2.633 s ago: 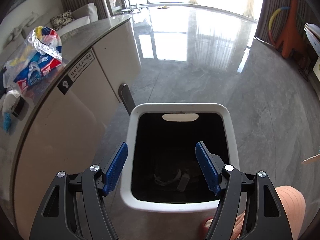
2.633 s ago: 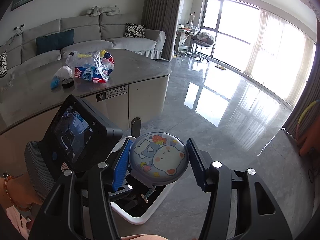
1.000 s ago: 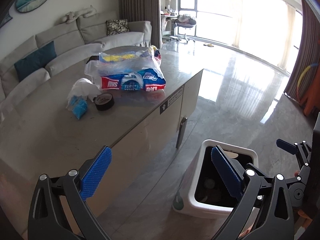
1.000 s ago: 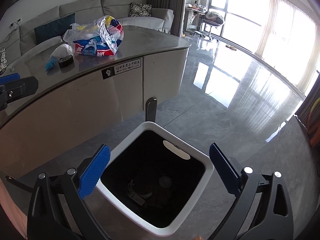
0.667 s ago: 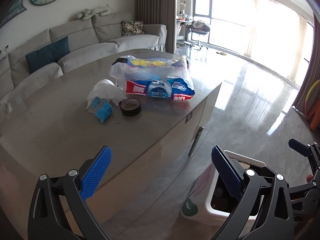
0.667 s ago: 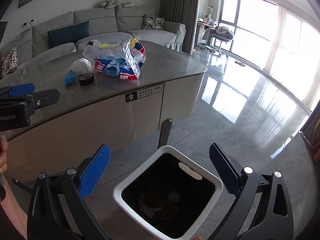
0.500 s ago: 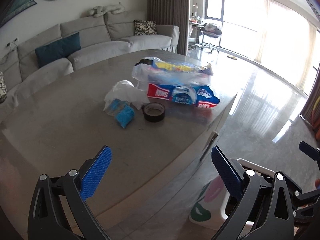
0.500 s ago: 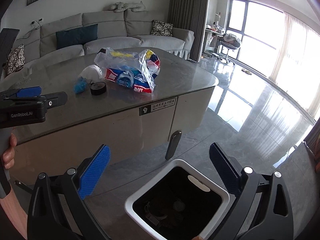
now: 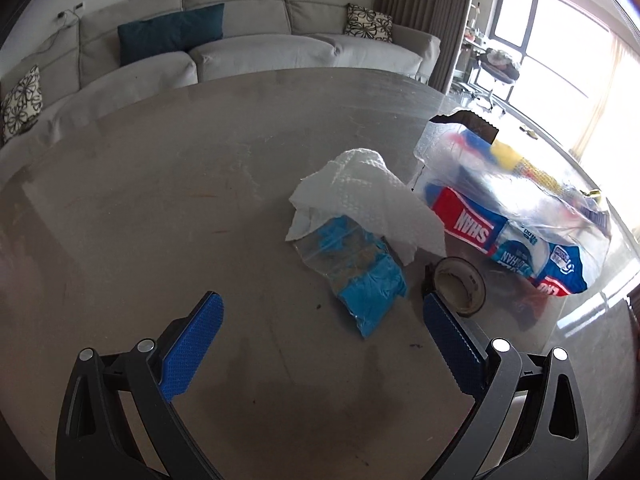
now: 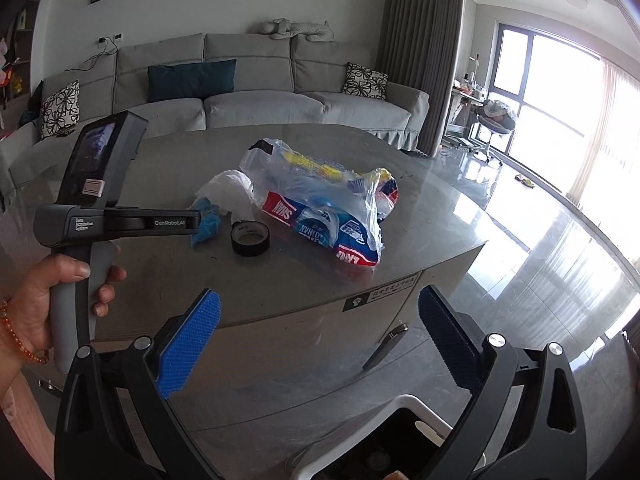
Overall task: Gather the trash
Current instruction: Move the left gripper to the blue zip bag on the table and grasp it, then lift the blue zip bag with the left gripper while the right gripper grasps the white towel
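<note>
While the left gripper hangs over the grey table with its jaws spread wide and nothing between them, the trash lies just ahead of it: a blue packet tucked partly under a crumpled white paper towel, a roll of black tape just beside them, and a clear bag of printed wrappers beyond. The right gripper, likewise wide open and empty, is off the table's edge above the white bin on the floor.
</note>
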A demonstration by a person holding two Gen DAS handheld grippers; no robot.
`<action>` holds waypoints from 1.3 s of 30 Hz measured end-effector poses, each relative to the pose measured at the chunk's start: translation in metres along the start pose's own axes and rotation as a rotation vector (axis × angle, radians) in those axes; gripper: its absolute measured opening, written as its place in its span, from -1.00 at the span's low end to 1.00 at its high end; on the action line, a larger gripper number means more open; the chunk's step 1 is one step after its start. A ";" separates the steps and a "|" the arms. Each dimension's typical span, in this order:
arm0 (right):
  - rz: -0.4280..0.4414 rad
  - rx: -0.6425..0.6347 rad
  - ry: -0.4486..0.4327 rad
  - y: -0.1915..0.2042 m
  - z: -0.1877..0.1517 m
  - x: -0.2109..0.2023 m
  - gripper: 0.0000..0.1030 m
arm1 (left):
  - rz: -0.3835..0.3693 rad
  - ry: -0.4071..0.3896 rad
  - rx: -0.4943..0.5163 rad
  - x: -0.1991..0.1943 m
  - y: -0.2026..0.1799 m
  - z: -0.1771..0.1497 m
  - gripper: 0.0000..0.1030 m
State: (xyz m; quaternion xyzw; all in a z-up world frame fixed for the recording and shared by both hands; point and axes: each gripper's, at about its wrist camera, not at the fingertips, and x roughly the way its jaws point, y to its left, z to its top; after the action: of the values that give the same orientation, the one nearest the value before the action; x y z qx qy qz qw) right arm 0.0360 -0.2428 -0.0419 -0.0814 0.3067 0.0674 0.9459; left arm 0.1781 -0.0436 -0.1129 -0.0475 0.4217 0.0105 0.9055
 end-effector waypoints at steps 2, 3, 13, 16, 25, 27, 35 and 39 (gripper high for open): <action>0.003 -0.012 0.000 0.004 0.004 0.005 0.91 | 0.004 0.011 0.023 0.009 -0.006 0.003 0.93; 0.005 -0.016 0.001 0.005 0.004 0.005 0.91 | 0.002 0.017 0.025 0.013 -0.008 0.004 0.93; 0.035 -0.023 0.003 0.015 0.017 0.023 0.91 | 0.005 0.078 0.035 0.045 -0.017 0.002 0.93; 0.044 -0.030 0.000 0.017 0.020 0.026 0.91 | 0.030 0.070 0.055 0.049 -0.020 0.003 0.93; 0.060 -0.042 -0.005 0.024 0.029 0.034 0.91 | 0.072 0.058 0.075 0.054 -0.026 0.005 0.88; 0.058 -0.047 -0.005 0.025 0.029 0.035 0.91 | 0.074 0.050 0.076 0.051 -0.028 0.004 0.74; 0.054 -0.045 0.002 0.023 0.026 0.033 0.91 | 0.070 0.042 0.075 0.036 -0.031 -0.002 -0.18; 0.054 -0.046 0.003 0.022 0.025 0.032 0.91 | 0.070 0.034 0.072 0.030 -0.026 -0.007 -0.26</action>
State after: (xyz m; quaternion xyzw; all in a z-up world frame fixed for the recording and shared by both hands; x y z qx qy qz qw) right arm 0.0722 -0.2140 -0.0430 -0.0949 0.3087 0.0999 0.9411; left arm 0.1937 -0.0708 -0.1387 -0.0001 0.4387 0.0261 0.8983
